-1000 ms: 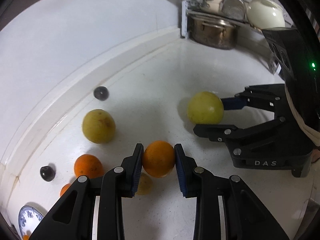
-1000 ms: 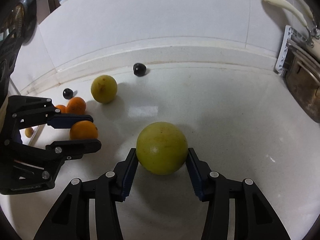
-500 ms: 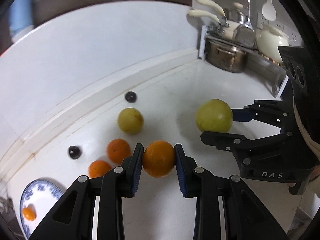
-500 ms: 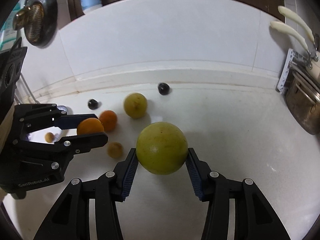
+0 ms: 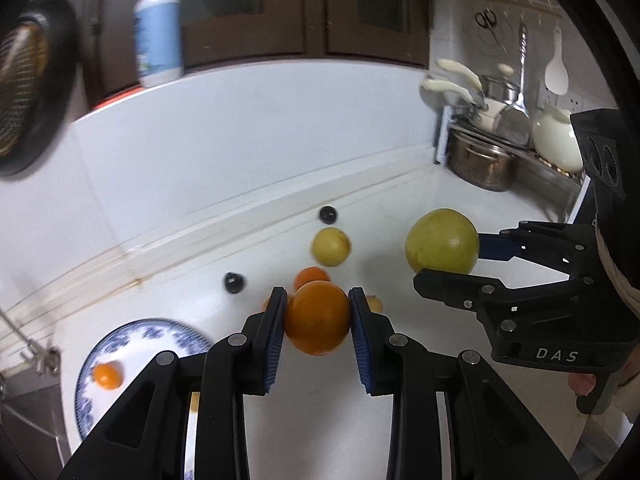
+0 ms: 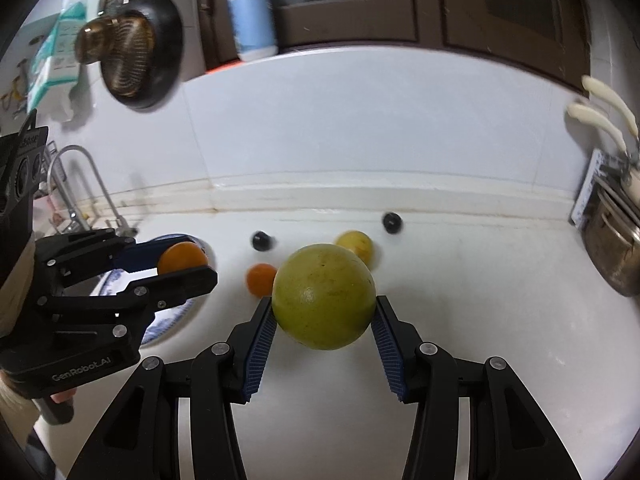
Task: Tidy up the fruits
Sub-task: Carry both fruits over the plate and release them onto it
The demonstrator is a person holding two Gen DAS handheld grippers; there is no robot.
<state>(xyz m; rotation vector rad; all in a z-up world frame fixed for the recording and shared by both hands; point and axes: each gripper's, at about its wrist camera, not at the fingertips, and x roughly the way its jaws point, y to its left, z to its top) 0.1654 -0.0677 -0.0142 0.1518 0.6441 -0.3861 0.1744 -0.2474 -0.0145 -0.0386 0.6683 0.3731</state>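
My left gripper [image 5: 318, 300] is shut on an orange [image 5: 318, 317], held above the white counter; the right wrist view shows that same orange [image 6: 182, 258] over a blue-patterned plate [image 6: 168, 320]. My right gripper [image 6: 324, 308] is shut on a large yellow-green fruit [image 6: 324, 296], also lifted; this fruit [image 5: 442, 246] appears at right in the left wrist view. On the counter lie a smaller yellow fruit [image 5: 331, 246], another orange [image 5: 311, 276] and two dark plums [image 5: 328, 214] [image 5: 234, 282]. The plate [image 5: 120, 344] holds a small orange fruit [image 5: 107, 376].
A steel pot [image 5: 480, 166] and a rack of utensils stand at the back right. A faucet [image 6: 80, 184] and sink edge lie at the left. A blue bottle [image 5: 157, 30] stands on the ledge above the white backsplash. A dark pan [image 6: 136, 52] hangs on the wall.
Both grippers have risen off the counter with their fruits and pulled back. The view now takes in the plate, the cupboards and the bottle. The loose fruits look smaller and farther.
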